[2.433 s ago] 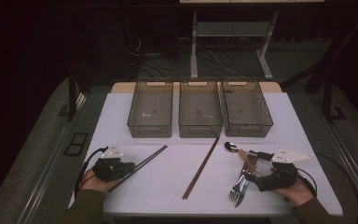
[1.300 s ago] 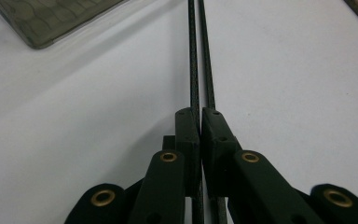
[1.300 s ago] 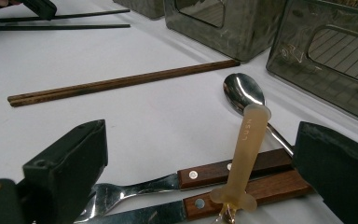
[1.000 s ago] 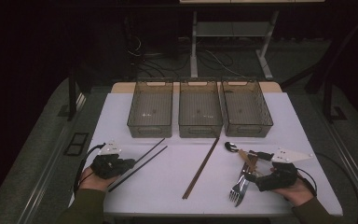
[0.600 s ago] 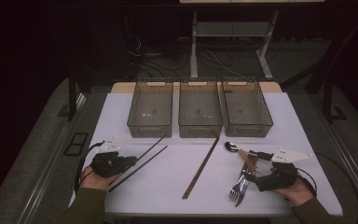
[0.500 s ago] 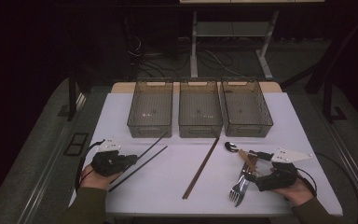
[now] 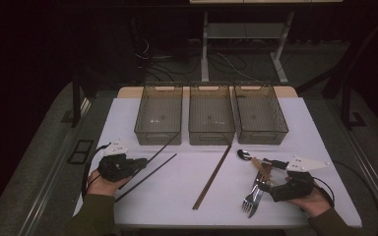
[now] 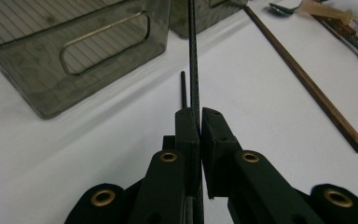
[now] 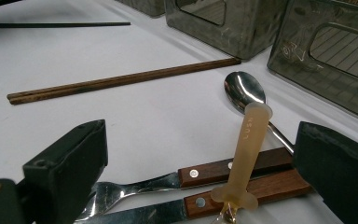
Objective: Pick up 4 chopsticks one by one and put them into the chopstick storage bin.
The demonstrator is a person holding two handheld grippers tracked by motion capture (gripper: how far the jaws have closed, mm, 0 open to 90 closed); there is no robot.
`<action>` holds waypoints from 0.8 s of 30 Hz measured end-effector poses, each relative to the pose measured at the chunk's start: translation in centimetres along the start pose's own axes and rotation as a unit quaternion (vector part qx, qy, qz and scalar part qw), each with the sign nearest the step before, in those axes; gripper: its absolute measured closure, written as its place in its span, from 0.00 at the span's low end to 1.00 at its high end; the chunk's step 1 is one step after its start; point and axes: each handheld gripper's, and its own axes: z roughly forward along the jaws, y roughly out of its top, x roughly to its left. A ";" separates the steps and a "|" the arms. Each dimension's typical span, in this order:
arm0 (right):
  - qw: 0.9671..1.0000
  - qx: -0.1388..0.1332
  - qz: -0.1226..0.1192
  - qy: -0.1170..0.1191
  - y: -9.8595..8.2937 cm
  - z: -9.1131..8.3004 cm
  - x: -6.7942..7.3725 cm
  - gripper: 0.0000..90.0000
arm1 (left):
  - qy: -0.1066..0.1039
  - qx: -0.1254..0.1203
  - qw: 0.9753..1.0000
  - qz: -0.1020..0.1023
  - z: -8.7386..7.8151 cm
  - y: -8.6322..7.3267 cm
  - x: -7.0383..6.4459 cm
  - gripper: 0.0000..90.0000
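White table, left hand-held gripper (jaws shut) around black chopstick

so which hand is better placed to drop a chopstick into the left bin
Left. The left gripper already has its jaws shut on a black chopstick, whose far end reaches toward the left bin. The right gripper sits open over the forks, across the table.
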 end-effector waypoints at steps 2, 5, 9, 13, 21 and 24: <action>1.000 0.000 0.000 0.000 0.0 0.0 0.0 0.04 | -0.003 -0.007 1.000 -0.003 0.0 0.3 0.1 0.95; 1.000 0.000 0.000 0.000 0.0 0.0 0.0 0.04 | -0.002 -0.012 1.000 -0.003 0.0 0.6 0.1 0.95; 1.000 0.000 0.003 0.001 0.0 0.0 0.0 0.04 | 0.000 -0.018 1.000 -0.013 0.2 1.1 0.3 0.95; 1.000 0.000 0.004 0.001 0.0 0.0 0.0 0.04 | 0.005 -0.024 1.000 -0.017 0.4 1.7 0.4 0.95; 1.000 -0.001 0.004 0.001 0.0 0.0 -0.1 0.04 | 0.010 -0.040 0.999 -0.023 0.8 3.0 0.9 0.95; 1.000 0.000 0.004 0.001 0.0 0.0 -0.1 0.04 | 0.014 -0.049 0.998 -0.025 0.8 3.5 1.1 0.95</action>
